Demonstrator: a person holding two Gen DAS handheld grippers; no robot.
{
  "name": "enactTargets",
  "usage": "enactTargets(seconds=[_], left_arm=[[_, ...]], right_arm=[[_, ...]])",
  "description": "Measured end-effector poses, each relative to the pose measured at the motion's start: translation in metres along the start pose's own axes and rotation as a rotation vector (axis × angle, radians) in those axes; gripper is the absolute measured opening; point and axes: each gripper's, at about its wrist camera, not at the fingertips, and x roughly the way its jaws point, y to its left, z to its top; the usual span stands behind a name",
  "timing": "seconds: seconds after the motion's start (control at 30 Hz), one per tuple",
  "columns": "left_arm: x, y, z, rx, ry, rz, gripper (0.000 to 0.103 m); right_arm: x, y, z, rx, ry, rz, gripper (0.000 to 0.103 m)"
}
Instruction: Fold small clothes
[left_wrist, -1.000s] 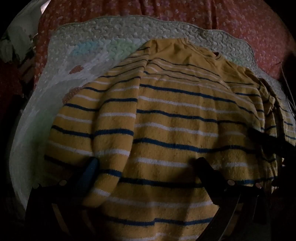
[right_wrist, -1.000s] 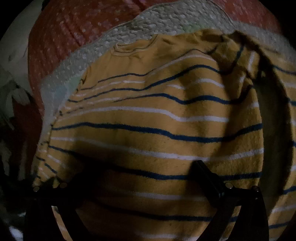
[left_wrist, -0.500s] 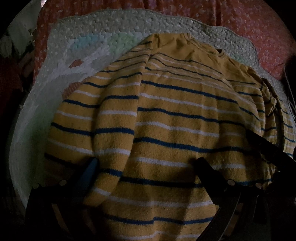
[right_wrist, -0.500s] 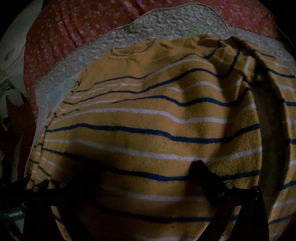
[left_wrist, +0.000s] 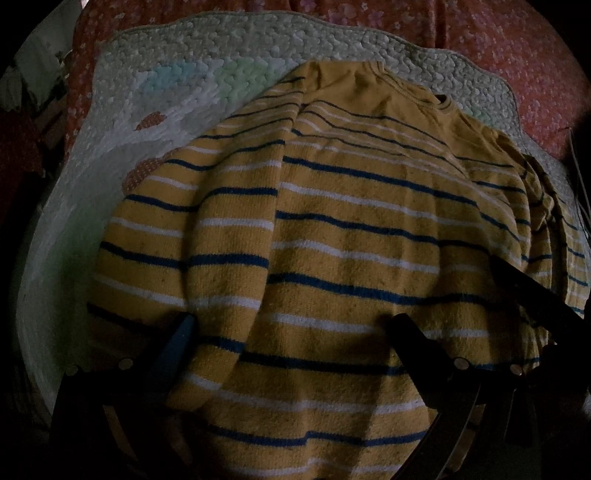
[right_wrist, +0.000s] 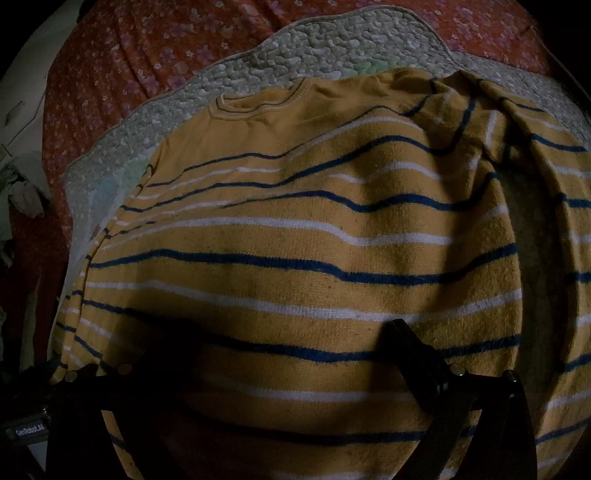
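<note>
A yellow sweater (left_wrist: 351, 236) with blue and white stripes lies spread on a white quilted mat (left_wrist: 177, 85), collar at the far end. It also shows in the right wrist view (right_wrist: 295, 258), with its collar (right_wrist: 255, 103) at the far left. My left gripper (left_wrist: 291, 328) is open, its fingers wide apart just above the sweater's lower part, holding nothing. My right gripper (right_wrist: 280, 339) is open over the lower body; its left finger is lost in shadow. The sweater's left sleeve (left_wrist: 177, 229) is folded in beside the body. The right sleeve (right_wrist: 546, 184) lies bunched at the right.
The mat lies on a red floral bedcover (right_wrist: 122, 66). Crumpled pale cloth (right_wrist: 22, 192) lies off the bed at the far left of the right wrist view. The right gripper's dark body (left_wrist: 535, 299) shows at the right edge of the left wrist view.
Both grippers have pulled back and risen a little, so more of the mat and bedcover shows beyond the collar. The sweater has not moved.
</note>
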Motion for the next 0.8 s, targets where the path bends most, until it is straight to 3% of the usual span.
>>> enactTargets(seconds=[0.8], left_arm=[[0.0001,0.0032,-0.0008,0.008,-0.002,0.000,0.103]], right_arm=[[0.0000,0.0037,0.0012,-0.007,0.001,-0.027,0.103]])
